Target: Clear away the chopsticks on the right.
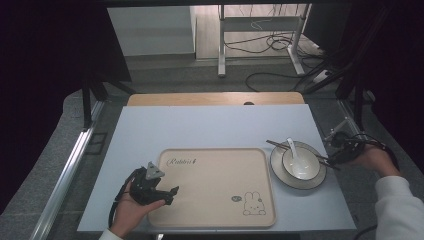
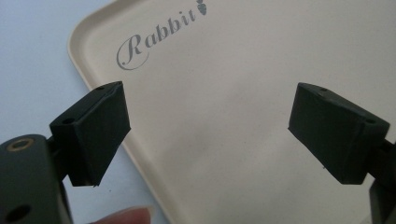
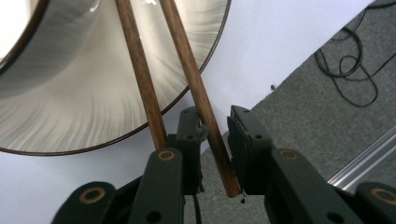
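Observation:
A pair of brown wooden chopsticks lies across a grey plate that carries a white bowl with a white spoon in it. My right gripper is at the plate's right edge. In the right gripper view its jaws stand narrowly apart around the end of one chopstick, with a slim gap on one side; the other chopstick passes outside the left jaw. The right gripper is low over the table edge. My left gripper is open over the left rim of the beige rabbit tray, jaws wide with nothing between them.
The tray lies on a pale blue mat in the middle of the table, with the plate just right of it. Beyond the mat's right edge are grey floor and cables. A desk frame stands far behind.

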Motion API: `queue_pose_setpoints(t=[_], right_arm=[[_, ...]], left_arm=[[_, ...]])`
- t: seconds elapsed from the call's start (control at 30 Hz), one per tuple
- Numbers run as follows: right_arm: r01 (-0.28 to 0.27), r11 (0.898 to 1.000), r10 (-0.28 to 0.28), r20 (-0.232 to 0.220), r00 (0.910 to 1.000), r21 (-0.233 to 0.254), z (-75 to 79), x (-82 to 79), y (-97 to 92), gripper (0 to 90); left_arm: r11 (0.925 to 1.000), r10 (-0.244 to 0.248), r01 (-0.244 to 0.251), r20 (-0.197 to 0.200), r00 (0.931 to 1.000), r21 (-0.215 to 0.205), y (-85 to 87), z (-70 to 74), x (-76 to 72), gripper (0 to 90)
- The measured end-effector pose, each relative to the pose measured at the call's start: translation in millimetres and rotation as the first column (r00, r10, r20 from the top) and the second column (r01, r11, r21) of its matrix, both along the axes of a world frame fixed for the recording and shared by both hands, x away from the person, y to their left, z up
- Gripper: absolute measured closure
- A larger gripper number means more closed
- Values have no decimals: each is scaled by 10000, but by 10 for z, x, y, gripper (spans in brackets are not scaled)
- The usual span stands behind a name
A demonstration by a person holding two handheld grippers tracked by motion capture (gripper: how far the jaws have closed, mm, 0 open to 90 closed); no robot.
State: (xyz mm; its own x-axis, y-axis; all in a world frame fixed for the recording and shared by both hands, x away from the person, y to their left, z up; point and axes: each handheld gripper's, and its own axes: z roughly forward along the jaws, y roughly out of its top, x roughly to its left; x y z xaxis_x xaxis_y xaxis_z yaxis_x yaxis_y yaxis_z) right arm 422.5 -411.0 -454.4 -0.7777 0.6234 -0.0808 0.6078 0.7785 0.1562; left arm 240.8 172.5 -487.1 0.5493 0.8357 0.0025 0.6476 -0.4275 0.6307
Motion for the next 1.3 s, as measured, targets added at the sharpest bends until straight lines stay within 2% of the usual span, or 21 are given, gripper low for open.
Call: queue_pose_setpoints(t=[0.13, 0.43, 0.57, 0.7, 0.83, 0.93, 1.07, 1.23, 1.3], right_arm=[[-315, 9995, 315, 48, 9995, 17, 11, -21, 9, 810], [-324, 9993, 320, 265, 9991, 170, 59, -65, 10, 837], [51, 9993, -69, 484, 9988, 377, 125, -96, -12, 841], [485, 9928, -579, 838, 9948, 1095, 266, -164, -34, 843], [901, 9821, -1113, 1239, 9860, 1652, 440, -309, 18, 842], [1154, 9644, -1516, 1398, 9785, 2381, 572, -459, 113, 840], [1263, 9473, -1770, 1523, 9724, 2943, 692, -636, 277, 839], [1148, 9226, -1799, 1475, 9726, 3684, 745, -803, 488, 838], [1031, 9187, -1710, 1488, 9740, 3812, 747, -861, 586, 838]], left_arm=[[10000, 27, -27, 35, 10000, -39, 6, 12, -7, 126], [10000, 31, -31, 53, 10000, -69, 14, 17, -9, 125], [10000, 13, -12, 31, 10000, -65, 12, 18, -7, 125], [9998, 90, -89, 100, 9999, -150, 21, 26, -8, 125], [9997, 96, -94, 116, 9999, -210, 39, 31, -5, 125], [9998, 79, -77, 109, 9999, -192, 40, 24, -2, 125], [9998, 80, -77, 151, 9999, -182, 39, 33, -6, 125], [9999, 81, -79, 156, 9998, -126, 36, 26, -3, 125], [9999, 102, -100, 167, 9998, -140, 37, 29, -4, 125]])
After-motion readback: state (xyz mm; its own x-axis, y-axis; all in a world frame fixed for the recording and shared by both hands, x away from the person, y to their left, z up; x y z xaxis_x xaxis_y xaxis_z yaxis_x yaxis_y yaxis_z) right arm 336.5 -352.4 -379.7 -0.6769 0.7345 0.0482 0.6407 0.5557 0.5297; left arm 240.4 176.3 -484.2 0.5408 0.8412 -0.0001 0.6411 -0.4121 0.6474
